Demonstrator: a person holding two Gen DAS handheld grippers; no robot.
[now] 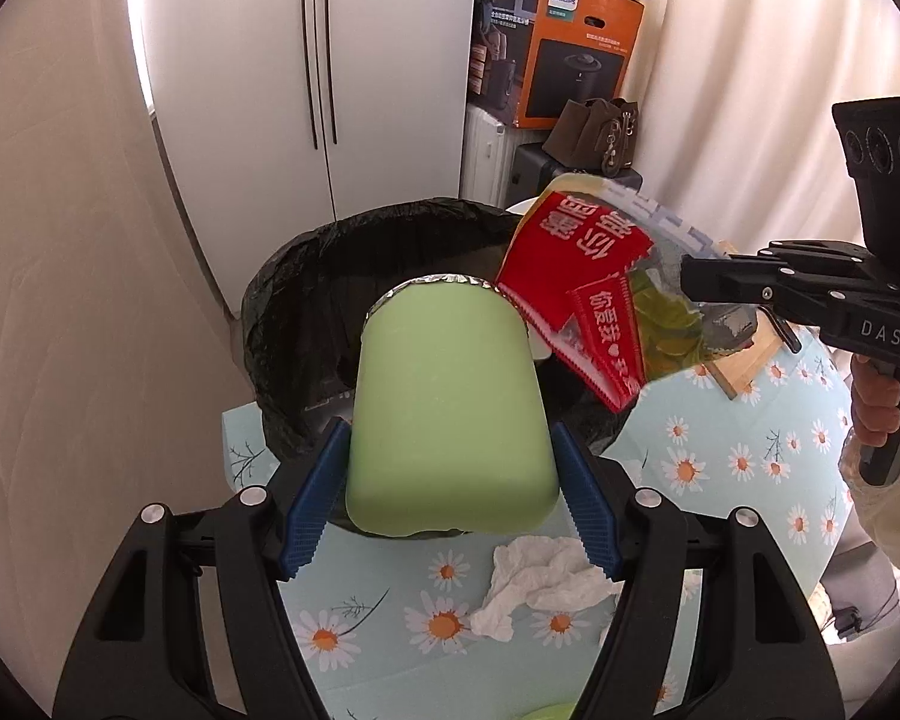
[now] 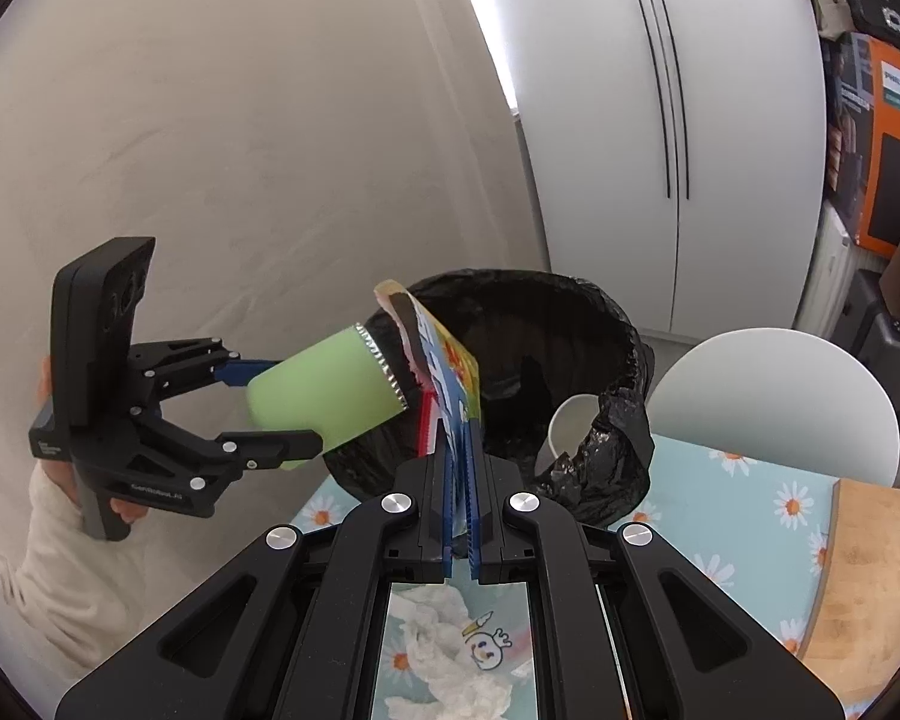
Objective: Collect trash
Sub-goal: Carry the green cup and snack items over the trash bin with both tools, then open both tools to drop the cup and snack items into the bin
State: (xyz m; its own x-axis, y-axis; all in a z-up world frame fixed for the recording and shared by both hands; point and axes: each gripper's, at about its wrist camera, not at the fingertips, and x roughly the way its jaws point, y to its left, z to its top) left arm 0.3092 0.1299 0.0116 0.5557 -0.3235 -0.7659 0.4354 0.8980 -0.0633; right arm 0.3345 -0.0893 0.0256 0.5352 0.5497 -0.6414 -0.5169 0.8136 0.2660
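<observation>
1. Left wrist view: left gripper (image 1: 450, 480) clamps one green cup (image 1: 450, 414), foil rim over the bin (image 1: 306, 324).
2. Right gripper (image 2: 462, 480) pinches one wrapper (image 2: 444, 372) above the bin's rim.
3. One tissue (image 1: 540, 576) lies on the table (image 1: 720, 456); one white cup (image 2: 570, 426) beside the bin.

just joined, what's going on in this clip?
A person with a handheld gripper in each hand is clearing trash into a bin lined with a black bag. The left gripper is clamped on a green cup, tipped with its foil rim toward the bin mouth. The right gripper pinches a red and yellow snack wrapper over the bin. A crumpled tissue lies on the daisy tablecloth, not yet picked up.
</observation>
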